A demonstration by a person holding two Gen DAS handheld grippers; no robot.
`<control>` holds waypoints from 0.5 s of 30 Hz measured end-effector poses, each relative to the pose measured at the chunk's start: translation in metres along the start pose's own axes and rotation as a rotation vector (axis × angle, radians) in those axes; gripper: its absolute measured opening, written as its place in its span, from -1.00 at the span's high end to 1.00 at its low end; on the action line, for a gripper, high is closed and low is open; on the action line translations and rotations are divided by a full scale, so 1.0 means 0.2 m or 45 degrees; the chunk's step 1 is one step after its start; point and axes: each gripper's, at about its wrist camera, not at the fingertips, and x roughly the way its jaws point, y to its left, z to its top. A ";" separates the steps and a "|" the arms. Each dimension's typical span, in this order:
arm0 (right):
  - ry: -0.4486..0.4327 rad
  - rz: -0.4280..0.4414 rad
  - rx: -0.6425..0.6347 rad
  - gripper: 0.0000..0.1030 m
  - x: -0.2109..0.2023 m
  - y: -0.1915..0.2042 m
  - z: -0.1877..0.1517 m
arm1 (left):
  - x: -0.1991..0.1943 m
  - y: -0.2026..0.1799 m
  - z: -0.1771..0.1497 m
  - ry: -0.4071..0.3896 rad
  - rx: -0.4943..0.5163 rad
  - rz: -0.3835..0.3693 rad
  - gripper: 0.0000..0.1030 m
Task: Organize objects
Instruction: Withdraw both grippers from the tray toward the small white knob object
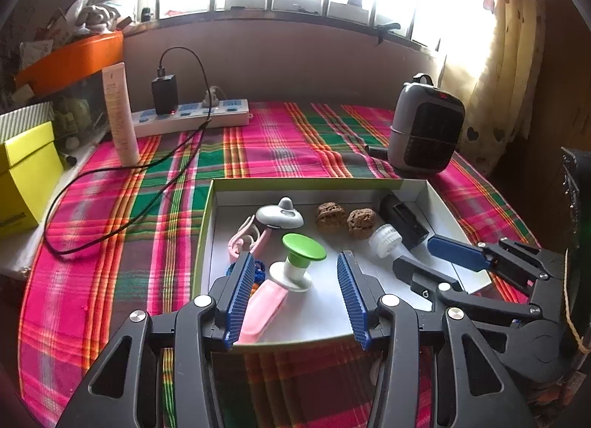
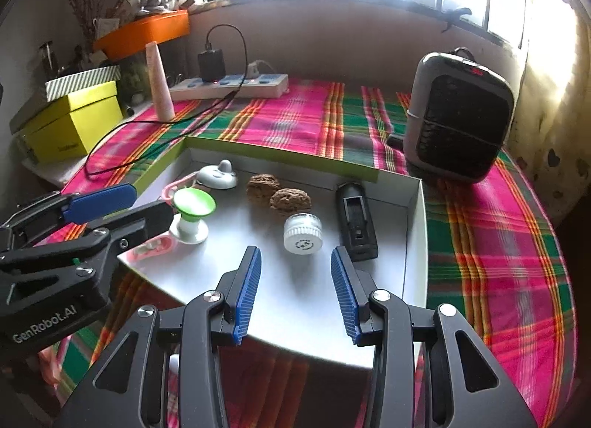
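Observation:
A shallow white box lid with green rim [image 1: 209,213] [image 2: 413,228] lies on the plaid cloth. It holds a green-topped white stopper [image 1: 299,261] [image 2: 192,213], two walnuts [image 1: 345,219] [image 2: 277,193], a small white jar [image 1: 384,239] [image 2: 303,234], a black device [image 1: 404,219] [image 2: 356,223], a grey-white gadget [image 1: 279,215] [image 2: 219,175] and pink items [image 1: 264,308] [image 2: 155,245]. My left gripper [image 1: 295,276] [image 2: 122,206] is open over the stopper. My right gripper [image 2: 295,272] [image 1: 432,254] is open and empty just short of the jar.
A grey space heater [image 1: 424,128] [image 2: 458,114] stands at the back right. A power strip [image 1: 192,115] with charger and black cable [image 1: 110,176] and a tall tube [image 1: 120,114] stand at the back left. A yellow box [image 1: 26,173] is at the left edge.

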 end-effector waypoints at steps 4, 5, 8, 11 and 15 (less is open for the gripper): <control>-0.011 0.010 0.003 0.20 -0.03 0.01 -0.02 | -0.04 -0.01 -0.02 -0.006 0.008 0.000 0.12; -0.013 0.007 0.003 0.20 -0.04 0.02 -0.02 | -0.05 -0.01 -0.03 -0.007 0.010 0.001 0.12; -0.025 0.020 0.011 0.20 -0.07 0.02 -0.03 | -0.08 -0.01 -0.04 -0.009 0.011 0.002 0.12; -0.039 0.031 0.009 0.20 -0.10 0.04 -0.05 | -0.10 -0.01 -0.06 -0.008 0.011 0.012 0.12; -0.046 0.045 0.012 0.20 -0.13 0.05 -0.08 | -0.12 -0.01 -0.09 -0.004 0.005 0.015 0.12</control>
